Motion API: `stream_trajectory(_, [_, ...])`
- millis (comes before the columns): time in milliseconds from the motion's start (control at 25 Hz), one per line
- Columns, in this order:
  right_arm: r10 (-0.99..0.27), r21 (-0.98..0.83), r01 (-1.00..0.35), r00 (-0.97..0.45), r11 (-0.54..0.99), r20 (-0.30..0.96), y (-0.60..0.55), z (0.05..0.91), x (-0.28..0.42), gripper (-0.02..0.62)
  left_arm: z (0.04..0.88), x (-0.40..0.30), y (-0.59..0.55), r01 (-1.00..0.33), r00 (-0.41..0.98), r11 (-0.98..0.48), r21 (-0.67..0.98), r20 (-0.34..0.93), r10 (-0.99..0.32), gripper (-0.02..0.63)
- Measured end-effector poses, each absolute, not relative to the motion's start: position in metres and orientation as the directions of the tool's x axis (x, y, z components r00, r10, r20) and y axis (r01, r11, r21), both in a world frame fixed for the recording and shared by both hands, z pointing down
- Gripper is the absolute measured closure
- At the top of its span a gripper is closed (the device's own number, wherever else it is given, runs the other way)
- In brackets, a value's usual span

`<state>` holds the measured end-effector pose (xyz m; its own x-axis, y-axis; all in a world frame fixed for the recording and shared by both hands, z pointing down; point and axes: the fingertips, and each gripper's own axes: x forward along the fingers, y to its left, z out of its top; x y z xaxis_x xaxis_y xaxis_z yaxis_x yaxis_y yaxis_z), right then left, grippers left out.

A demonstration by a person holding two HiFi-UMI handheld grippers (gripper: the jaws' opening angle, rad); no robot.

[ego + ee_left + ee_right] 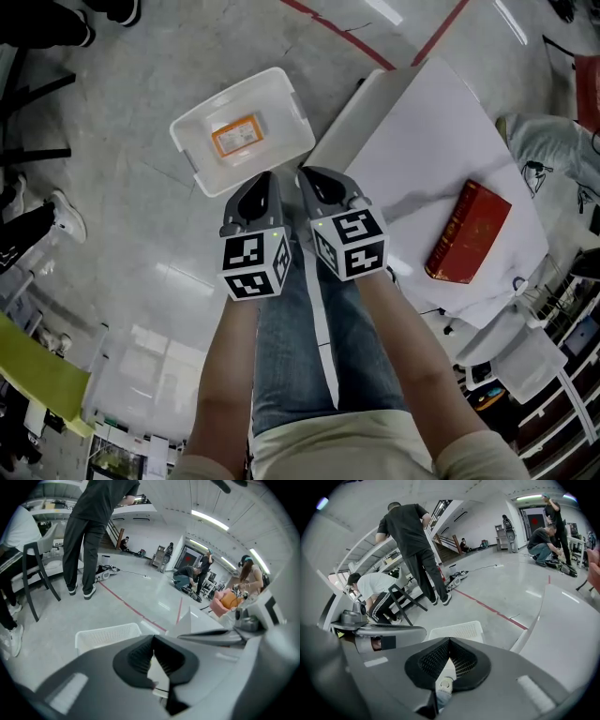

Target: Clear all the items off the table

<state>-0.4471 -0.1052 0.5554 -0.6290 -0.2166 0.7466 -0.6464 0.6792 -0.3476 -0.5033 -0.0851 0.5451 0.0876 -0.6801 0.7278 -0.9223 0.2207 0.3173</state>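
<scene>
A red book (469, 232) lies on the white table (412, 141) at the right of the head view. On the floor to the table's left stands a white bin (192, 141) holding an orange-labelled packet (238, 136). My left gripper (266, 180) and right gripper (312, 176) hang side by side above my legs, between bin and table, both shut with nothing in them. In the left gripper view the shut jaws (153, 640) point over the bin (107, 633). The right gripper (450, 642) is likewise shut and empty, with the bin (457, 631) just beyond it.
A person in dark clothes (89, 531) stands on the floor beyond the bin, near a black chair (40, 573). Red tape lines (323, 23) cross the grey floor. Crumpled white cloth (553, 155) and wire racks (553, 309) lie past the table's right side.
</scene>
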Motion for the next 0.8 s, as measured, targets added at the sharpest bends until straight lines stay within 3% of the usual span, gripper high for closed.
stream_trajectory(800, [-0.438, -0.323, -0.826, -0.53, 0.463, 0.727, -0.112, 0.525, -0.291, 0.596, 0.52, -0.351, -0.104, -0.94, 0.299, -0.066, 0.334, 0.717, -0.63, 0.597])
